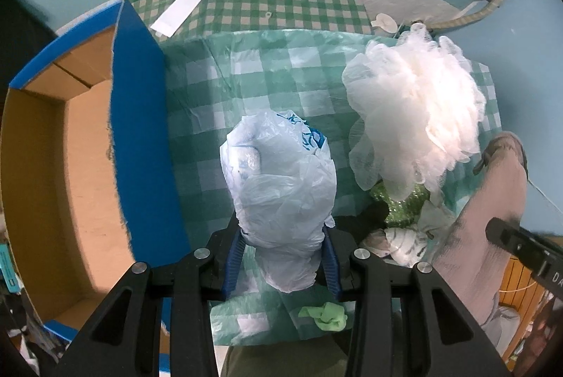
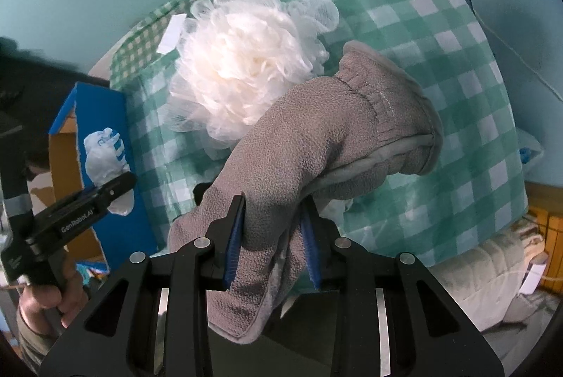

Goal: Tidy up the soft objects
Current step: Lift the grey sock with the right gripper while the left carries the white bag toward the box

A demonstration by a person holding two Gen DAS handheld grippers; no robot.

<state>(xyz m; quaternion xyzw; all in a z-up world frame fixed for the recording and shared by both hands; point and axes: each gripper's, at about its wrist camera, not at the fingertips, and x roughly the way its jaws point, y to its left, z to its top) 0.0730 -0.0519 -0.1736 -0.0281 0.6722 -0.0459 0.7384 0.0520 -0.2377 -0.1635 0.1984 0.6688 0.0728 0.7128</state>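
My left gripper [image 1: 283, 257] is shut on a crumpled white plastic bag [image 1: 278, 173] with blue print, held above the green checked cloth [image 1: 225, 88]. The bag also shows in the right wrist view [image 2: 105, 159], in front of the box. My right gripper [image 2: 272, 236] is shut on a grey fleece mitten [image 2: 316, 138], lifted over the cloth [image 2: 440, 60]. The mitten shows at the right edge of the left wrist view [image 1: 492, 208]. A white mesh bath pouf [image 1: 415, 95] lies on the cloth; it shows in the right wrist view [image 2: 246, 60] behind the mitten.
An open cardboard box with blue outer walls [image 1: 140, 116] stands at the left of the cloth, also seen in the right wrist view [image 2: 105, 116]. A green glittery item [image 1: 401, 204], a white striped cloth [image 1: 397, 243] and a small green rag [image 1: 327, 315] lie near the pouf.
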